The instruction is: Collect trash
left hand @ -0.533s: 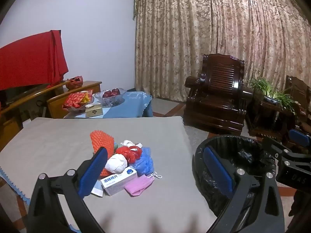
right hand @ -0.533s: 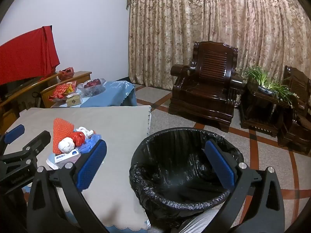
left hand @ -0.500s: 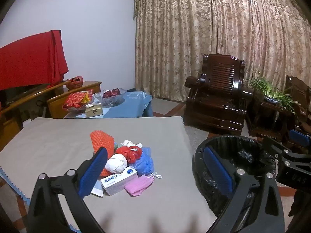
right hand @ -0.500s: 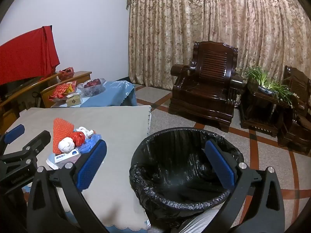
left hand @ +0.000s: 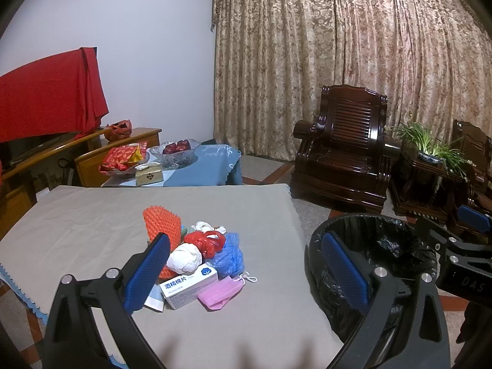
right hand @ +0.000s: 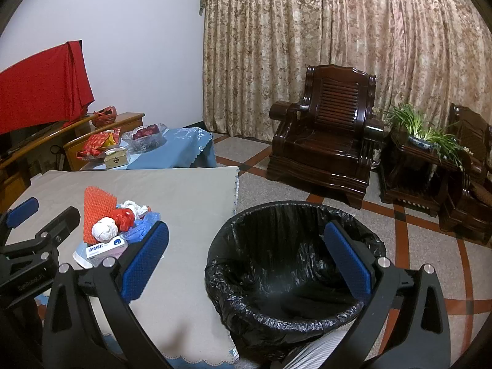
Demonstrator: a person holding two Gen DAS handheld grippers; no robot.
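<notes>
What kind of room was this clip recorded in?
Most likely a home living room: a carved wooden armchair before floor-length patterned curtains, a potted plant on a side table, and a bowl of fruit on a low table.

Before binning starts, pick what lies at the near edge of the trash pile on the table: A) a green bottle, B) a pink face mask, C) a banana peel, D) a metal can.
B: the pink face mask lies flat beside the white box, nearest the camera.

Trash pile (left hand: 196, 261) heaped on surface (left hand: 92, 224); bin (right hand: 295, 264) set on floor right of surface; armchair (right hand: 326, 141) placed behind bin.
</notes>
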